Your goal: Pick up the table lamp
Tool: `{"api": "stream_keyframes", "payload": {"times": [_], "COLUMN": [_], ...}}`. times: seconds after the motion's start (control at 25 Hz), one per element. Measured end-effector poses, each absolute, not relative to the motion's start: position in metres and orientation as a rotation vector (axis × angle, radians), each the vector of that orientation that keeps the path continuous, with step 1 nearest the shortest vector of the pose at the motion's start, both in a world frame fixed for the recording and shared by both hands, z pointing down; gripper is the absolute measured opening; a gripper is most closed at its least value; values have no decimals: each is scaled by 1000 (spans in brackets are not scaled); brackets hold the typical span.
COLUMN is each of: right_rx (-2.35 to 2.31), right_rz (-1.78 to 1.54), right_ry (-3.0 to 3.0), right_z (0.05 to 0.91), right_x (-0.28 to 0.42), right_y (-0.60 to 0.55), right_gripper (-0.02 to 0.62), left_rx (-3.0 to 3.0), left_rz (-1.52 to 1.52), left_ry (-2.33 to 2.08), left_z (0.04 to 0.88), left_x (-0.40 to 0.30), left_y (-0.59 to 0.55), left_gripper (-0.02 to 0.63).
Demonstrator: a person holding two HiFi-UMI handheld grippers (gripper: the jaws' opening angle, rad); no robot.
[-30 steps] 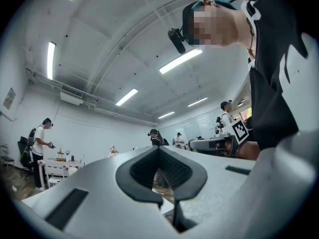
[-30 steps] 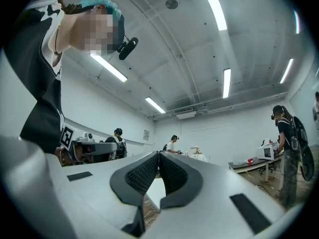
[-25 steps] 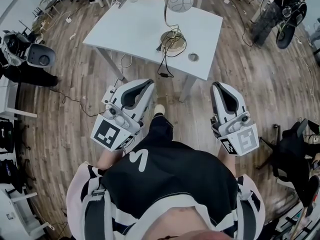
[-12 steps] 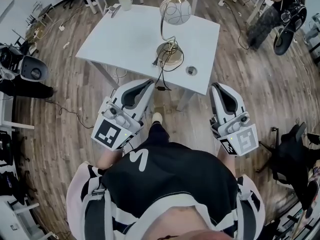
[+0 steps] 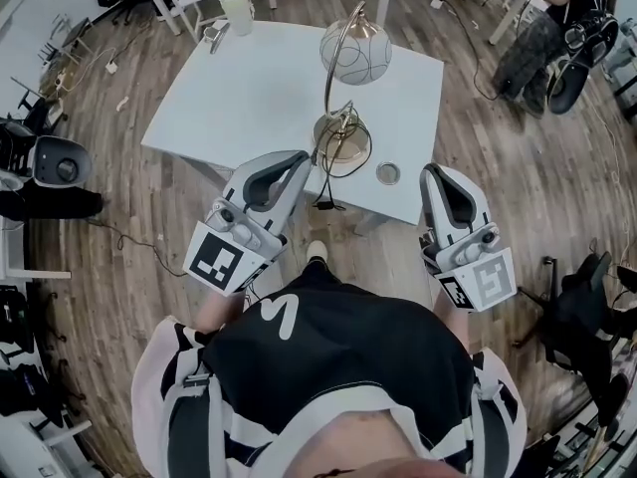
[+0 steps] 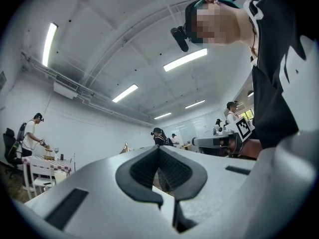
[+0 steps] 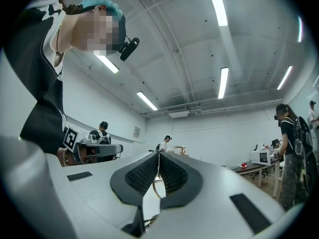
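Observation:
The table lamp stands on the white table [image 5: 249,88] in the head view: a white globe shade [image 5: 355,53] on a curved brass stem, over a round brass base [image 5: 341,137]. My left gripper [image 5: 301,156] is shut and empty, its tip over the table's near edge, just left of the base. My right gripper [image 5: 435,171] is also shut and empty, at the table's near right corner, apart from the lamp. In the right gripper view the brass stem [image 7: 178,149] shows just past the closed jaws of the right gripper [image 7: 159,154]. The left gripper [image 6: 159,149] shows closed jaws too.
The lamp's black cord [image 5: 323,192] hangs over the table's near edge. A round grommet [image 5: 388,173] sits near the right gripper, a white jug [image 5: 237,10] at the far left corner. A seated person [image 5: 552,18] is far right; gear [image 5: 50,157] lies at left.
Both grippers have moved forward toward the table. The table and lamp now sit nearer, and the left tip has come over the table's near edge. Jaws stayed shut.

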State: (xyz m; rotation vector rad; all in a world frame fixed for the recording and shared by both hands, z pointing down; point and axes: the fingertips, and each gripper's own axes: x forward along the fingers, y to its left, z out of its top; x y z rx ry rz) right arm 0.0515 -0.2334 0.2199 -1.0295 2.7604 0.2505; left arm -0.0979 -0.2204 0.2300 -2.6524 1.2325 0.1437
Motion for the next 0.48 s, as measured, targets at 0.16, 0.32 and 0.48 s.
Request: {"api": "stream_keyframes", "payload": {"times": [0.16,0.32,0.48], "right_rx": [-1054,-1073,-1086], "right_rz": [245,234,238], "right_ry": [2759,2753,2748], "right_z": [219,218,217], "right_x": [41,31,24], "right_y": [-261,-286,-307], "right_gripper": [18,18,18], "left_rx": [-2673,-2673,-2680], "left_rz": [143,160,147], "left_ry": [1213,1188,1178], "left_z": [230,226,227], "left_x": [-108,-119,-127], "left_y": [-251,-279,-303], "left_gripper": [0,-1,0]}}
